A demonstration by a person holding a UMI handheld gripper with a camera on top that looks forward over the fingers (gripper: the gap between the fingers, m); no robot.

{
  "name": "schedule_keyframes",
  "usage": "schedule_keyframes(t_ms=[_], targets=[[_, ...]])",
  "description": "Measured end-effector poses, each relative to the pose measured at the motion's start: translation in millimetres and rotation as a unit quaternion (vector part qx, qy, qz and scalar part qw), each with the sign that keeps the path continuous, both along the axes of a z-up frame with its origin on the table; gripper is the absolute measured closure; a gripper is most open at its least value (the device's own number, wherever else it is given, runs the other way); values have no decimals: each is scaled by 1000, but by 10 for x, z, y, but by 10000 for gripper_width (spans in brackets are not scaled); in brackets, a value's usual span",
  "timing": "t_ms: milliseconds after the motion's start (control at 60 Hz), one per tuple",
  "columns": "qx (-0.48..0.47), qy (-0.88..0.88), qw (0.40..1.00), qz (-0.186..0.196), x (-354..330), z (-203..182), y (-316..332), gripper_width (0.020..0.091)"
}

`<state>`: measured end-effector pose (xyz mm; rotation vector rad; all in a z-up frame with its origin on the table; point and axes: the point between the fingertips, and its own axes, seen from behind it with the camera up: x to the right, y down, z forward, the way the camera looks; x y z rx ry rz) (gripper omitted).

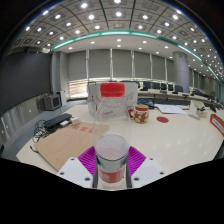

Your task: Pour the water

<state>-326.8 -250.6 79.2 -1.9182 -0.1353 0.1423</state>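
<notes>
A clear cup with a red label (111,160) stands upright between my fingers, and my gripper (111,165) is shut on it, the purple pads (87,160) pressing on both its sides. Beyond the cup, on the white table (180,135), stands a large clear plastic container with a red lid (112,101). I cannot see whether the cup holds water.
A brown cardboard sheet (68,142) lies on the table to the left of the fingers. A small patterned mug (140,115) stands right of the container, with a red round thing (191,120) farther right. A black device (55,121) sits at the far left.
</notes>
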Motion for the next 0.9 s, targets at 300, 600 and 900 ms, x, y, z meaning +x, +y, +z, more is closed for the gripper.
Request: schedule_keyframes(t_ms=[300, 600, 900], targets=[[1, 168, 986, 24, -411, 887, 450, 749], [-1, 437, 897, 64, -553, 1968, 1680, 751], [-108, 778, 616, 55, -189, 2106, 3005, 752]])
